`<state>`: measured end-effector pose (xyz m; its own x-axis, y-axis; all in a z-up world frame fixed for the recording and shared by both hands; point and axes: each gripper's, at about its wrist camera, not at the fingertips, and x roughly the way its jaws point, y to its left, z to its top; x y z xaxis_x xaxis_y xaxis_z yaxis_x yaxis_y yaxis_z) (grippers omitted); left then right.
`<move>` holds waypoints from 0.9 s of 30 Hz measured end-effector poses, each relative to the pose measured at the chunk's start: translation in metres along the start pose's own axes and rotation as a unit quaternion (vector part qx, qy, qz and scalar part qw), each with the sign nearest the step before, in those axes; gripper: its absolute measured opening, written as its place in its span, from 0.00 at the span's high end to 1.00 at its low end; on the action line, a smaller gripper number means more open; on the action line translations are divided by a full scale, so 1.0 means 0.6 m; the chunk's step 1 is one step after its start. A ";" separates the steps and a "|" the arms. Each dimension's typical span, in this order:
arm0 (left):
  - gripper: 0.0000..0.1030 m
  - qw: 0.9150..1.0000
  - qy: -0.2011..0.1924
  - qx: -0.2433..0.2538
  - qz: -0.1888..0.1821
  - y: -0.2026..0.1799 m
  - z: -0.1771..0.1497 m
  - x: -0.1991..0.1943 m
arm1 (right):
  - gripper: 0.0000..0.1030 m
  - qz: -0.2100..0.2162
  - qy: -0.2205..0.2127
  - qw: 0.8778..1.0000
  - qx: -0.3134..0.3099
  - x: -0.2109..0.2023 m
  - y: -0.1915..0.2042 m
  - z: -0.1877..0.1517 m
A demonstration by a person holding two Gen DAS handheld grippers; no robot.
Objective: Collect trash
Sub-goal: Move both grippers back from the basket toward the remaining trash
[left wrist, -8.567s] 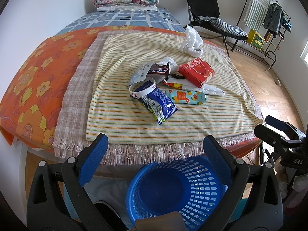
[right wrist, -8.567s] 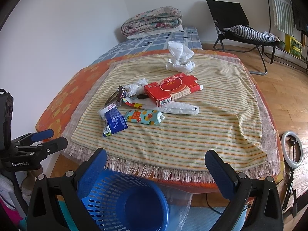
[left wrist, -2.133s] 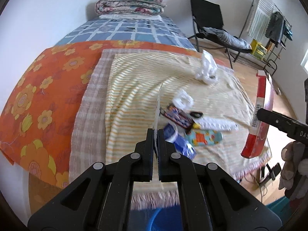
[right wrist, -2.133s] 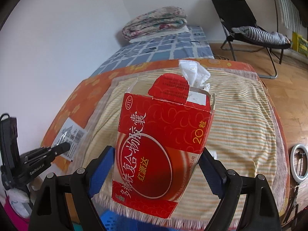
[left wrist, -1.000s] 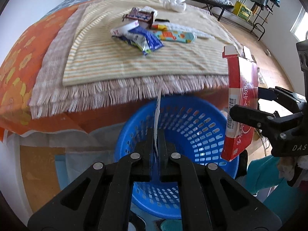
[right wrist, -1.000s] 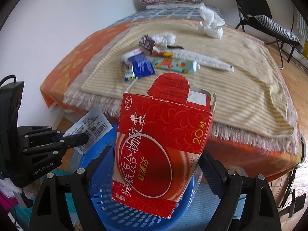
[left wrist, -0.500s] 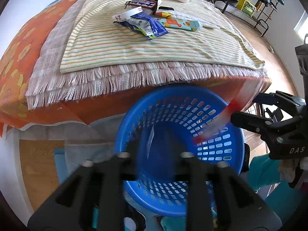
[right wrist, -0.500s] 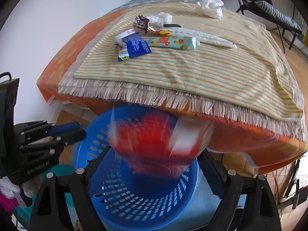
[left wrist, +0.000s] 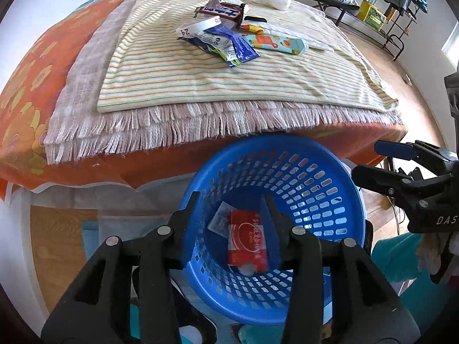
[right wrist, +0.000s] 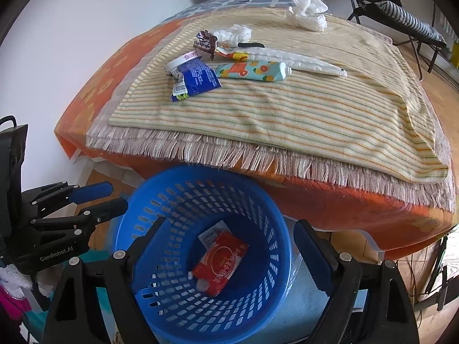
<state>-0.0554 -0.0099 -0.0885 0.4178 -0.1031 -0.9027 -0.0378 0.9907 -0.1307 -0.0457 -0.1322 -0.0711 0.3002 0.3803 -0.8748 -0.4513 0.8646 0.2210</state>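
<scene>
We hold both tongs spread and empty over the blue basket (right wrist: 275,246): left tongs (left wrist: 229,223), right tongs (right wrist: 226,238). Below them the red box (right wrist: 222,261) lies on the basket floor, over a white label (left wrist: 219,219). Beyond, on the bed (left wrist: 34,91), we see a blue wrapper (right wrist: 198,78), a patterned tube (right wrist: 252,70) and a crumpled white bag (right wrist: 307,10).

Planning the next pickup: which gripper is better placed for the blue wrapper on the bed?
Left, probably. Both grippers hover open over the basket, but the blue wrapper lies toward the bed's left side.
</scene>
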 end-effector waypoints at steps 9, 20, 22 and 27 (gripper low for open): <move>0.59 1.000 -0.007 0.005 0.014 -0.004 0.015 -0.003 | 0.13 0.000 -0.009 1.000 -0.001 -0.006 -0.005 0.011; 0.48 0.999 -0.040 0.003 0.031 0.003 0.074 -0.034 | 0.11 -0.002 -0.038 0.999 -0.006 -0.032 -0.015 0.050; 0.48 0.999 -0.043 -0.001 0.033 0.006 0.086 -0.038 | 0.08 0.000 -0.048 0.999 -0.003 -0.039 -0.020 0.061; 0.48 0.997 -0.059 0.007 0.045 0.007 0.125 -0.059 | 0.08 0.002 -0.068 0.998 -0.003 -0.056 -0.029 0.088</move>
<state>-0.0022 0.0047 -0.0266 0.5175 -0.0030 -0.8557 -0.0678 0.9967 -0.0445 -0.0033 -0.1427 -0.0225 0.4101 0.4252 -0.8068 -0.4577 0.8611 0.2212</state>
